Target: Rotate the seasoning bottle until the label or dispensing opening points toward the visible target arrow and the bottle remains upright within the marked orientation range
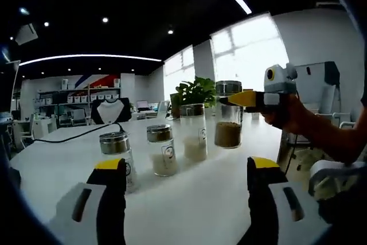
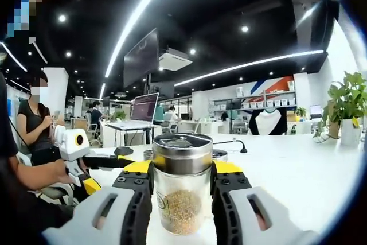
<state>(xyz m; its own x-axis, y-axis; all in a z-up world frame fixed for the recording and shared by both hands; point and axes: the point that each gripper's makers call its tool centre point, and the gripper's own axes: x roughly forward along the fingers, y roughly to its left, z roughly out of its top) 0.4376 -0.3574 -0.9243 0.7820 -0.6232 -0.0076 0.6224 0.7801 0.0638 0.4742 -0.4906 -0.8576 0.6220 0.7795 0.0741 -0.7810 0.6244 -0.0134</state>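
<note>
Right gripper (image 2: 182,185) pinches the seasoning bottle (image 2: 182,185) just under its metal cap, off the white table (image 2: 298,170). Left gripper (image 1: 186,179) spread, empty. No arrow seen; I'd twist slowly, keeping the bottle vertical and the grip firm.

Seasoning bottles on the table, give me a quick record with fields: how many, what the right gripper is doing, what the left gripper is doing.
surface: white table
bottles: four in a row, metal caps
held bottle: brown-filled bottle, upright, farthest in the row
right gripper: jaws closed on its sides
left gripper: open, apart from the nearest bottle
target arrow: cannot tell
background: potted plant
</note>
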